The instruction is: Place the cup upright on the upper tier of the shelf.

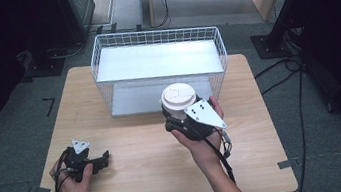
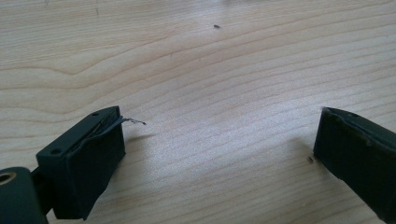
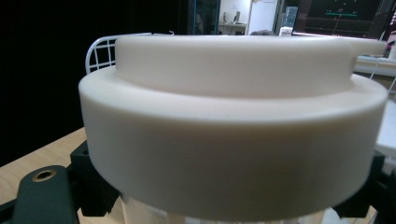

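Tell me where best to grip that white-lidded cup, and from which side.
Grip the cup on its body just below the lid, coming in level from the side, as the right gripper does now. The lid overhangs the narrower body, so its rim likely stops the upright cup slipping down through the jaws.

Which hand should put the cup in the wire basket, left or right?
Right, most likely. The right gripper already clamps the cup just in front of the basket. The left gripper lies open on the table, far from both and holding nothing.
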{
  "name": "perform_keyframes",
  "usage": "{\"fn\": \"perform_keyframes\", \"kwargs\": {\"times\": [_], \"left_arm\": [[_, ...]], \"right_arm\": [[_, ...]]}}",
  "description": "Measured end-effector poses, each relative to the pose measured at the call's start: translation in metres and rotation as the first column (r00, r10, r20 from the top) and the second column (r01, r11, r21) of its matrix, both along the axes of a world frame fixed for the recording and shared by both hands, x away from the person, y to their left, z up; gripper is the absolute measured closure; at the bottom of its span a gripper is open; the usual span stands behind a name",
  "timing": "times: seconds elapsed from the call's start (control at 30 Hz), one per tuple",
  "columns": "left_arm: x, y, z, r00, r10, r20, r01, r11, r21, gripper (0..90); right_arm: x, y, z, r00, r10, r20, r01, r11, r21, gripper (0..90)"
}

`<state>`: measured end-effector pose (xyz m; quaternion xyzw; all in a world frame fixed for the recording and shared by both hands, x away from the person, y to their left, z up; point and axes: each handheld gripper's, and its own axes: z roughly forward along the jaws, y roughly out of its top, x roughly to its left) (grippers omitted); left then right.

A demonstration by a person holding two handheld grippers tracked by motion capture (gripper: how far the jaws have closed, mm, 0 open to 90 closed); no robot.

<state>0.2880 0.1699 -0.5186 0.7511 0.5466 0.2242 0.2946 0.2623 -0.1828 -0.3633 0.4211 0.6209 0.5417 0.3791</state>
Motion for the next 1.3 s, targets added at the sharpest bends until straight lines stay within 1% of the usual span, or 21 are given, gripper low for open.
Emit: {"fn": "perform_keyframes", "kwargs": {"times": [0.1, 0.13, 0.17, 0.23, 0.3, 0.43, 0.47, 0.5, 0.7, 0.77, 0.8, 0.87, 0.9, 0.97, 1.03, 1.07, 1.1, 1.17, 1.3], "left_arm": [[0.0, 0.0, 0.0, 1.0, 0.0, 0.0, 0.0, 1.0, 0.001, 2.4], [0.0, 0.0, 0.0, 1.0, 0.0, 0.0, 0.0, 1.0, 0.0, 2.5], [0.0, 0.0, 0.0, 1.0, 0.0, 0.0, 0.0, 1.0, 0.0, 2.4], [0.0, 0.0, 0.0, 1.0, 0.0, 0.0, 0.0, 1.0, 0.0, 2.4], [0.0, 0.0, 0.0, 1.0, 0.0, 0.0, 0.0, 1.0, 0.0, 2.4], [0.0, 0.0, 0.0, 1.0, 0.0, 0.0, 0.0, 1.0, 0.0, 2.5], [0.0, 0.0, 0.0, 1.0, 0.0, 0.0, 0.0, 1.0, 0.0, 2.5], [0.0, 0.0, 0.0, 1.0, 0.0, 0.0, 0.0, 1.0, 0.0, 2.4], [0.0, 0.0, 0.0, 1.0, 0.0, 0.0, 0.0, 1.0, 0.0, 2.4], [0.0, 0.0, 0.0, 1.0, 0.0, 0.0, 0.0, 1.0, 0.0, 2.4], [0.0, 0.0, 0.0, 1.0, 0.0, 0.0, 0.0, 1.0, 0.0, 2.4], [0.0, 0.0, 0.0, 1.0, 0.0, 0.0, 0.0, 1.0, 0.0, 2.4], [0.0, 0.0, 0.0, 1.0, 0.0, 0.0, 0.0, 1.0, 0.0, 2.5], [0.0, 0.0, 0.0, 1.0, 0.0, 0.0, 0.0, 1.0, 0.0, 2.4], [0.0, 0.0, 0.0, 1.0, 0.0, 0.0, 0.0, 1.0, 0.0, 2.4], [0.0, 0.0, 0.0, 1.0, 0.0, 0.0, 0.0, 1.0, 0.0, 2.4], [0.0, 0.0, 0.0, 1.0, 0.0, 0.0, 0.0, 1.0, 0.0, 2.4], [0.0, 0.0, 0.0, 1.0, 0.0, 0.0, 0.0, 1.0, 0.001, 2.4], [0.0, 0.0, 0.0, 1.0, 0.0, 0.0, 0.0, 1.0, -0.001, 2.5]], "right_arm": [[0.005, -0.002, 0.009, 0.9999, -0.005, 0.013, 0.005, 1.0, 0.003, 15.5], [0.008, -0.003, 0.014, 0.9998, -0.011, 0.015, 0.011, 1.0, 0.011, 15.5], [0.008, -0.003, 0.014, 0.9998, -0.011, 0.015, 0.011, 1.0, 0.011, 15.5], [0.013, -0.004, 0.021, 0.9997, -0.014, 0.02, 0.014, 1.0, 0.013, 15.5], [0.015, -0.003, 0.023, 0.9997, -0.015, 0.021, 0.014, 1.0, 0.013, 15.5], [0.023, -0.001, 0.034, 0.9994, -0.019, 0.03, 0.019, 1.0, 0.0, 15.5], [0.023, -0.001, 0.034, 0.9994, -0.019, 0.03, 0.019, 1.0, 0.0, 15.5], [0.027, 0.0, 0.038, 0.9992, -0.022, 0.034, 0.022, 1.0, 0.003, 15.5], [0.04, 0.001, 0.051, 0.9987, -0.026, 0.044, 0.025, 1.0, 0.018, 15.5], [0.042, 0.001, 0.053, 0.9987, -0.029, 0.041, 0.028, 0.999, 0.022, 15.5], [0.048, 0.001, 0.056, 0.9986, -0.035, 0.04, 0.034, 0.999, 0.025, 15.5], [0.051, 0.001, 0.058, 0.9984, -0.039, 0.04, 0.038, 0.999, 0.025, 15.5], [0.056, 0.001, 0.06, 0.9983, -0.046, 0.035, 0.045, 0.999, 0.026, 15.5], [0.059, 0.002, 0.061, 0.998, -0.05, 0.04, 0.049, 0.999, 0.017, 15.5], [0.064, 0.003, 0.063, 0.9978, -0.058, 0.033, 0.058, 0.998, 0.007, 15.5], [0.069, 0.003, 0.065, 0.9975, -0.063, 0.032, 0.063, 0.998, 0.003, 15.5], [0.069, 0.003, 0.065, 0.9975, -0.063, 0.032, 0.063, 0.998, 0.003, 15.5], [0.077, 0.004, 0.068, 0.9972, -0.07, 0.028, 0.07, 0.998, 0.009, 15.5], [0.085, 0.005, 0.073, 0.996, -0.083, 0.035, 0.082, 0.997, 0.011, 15.5]]}}
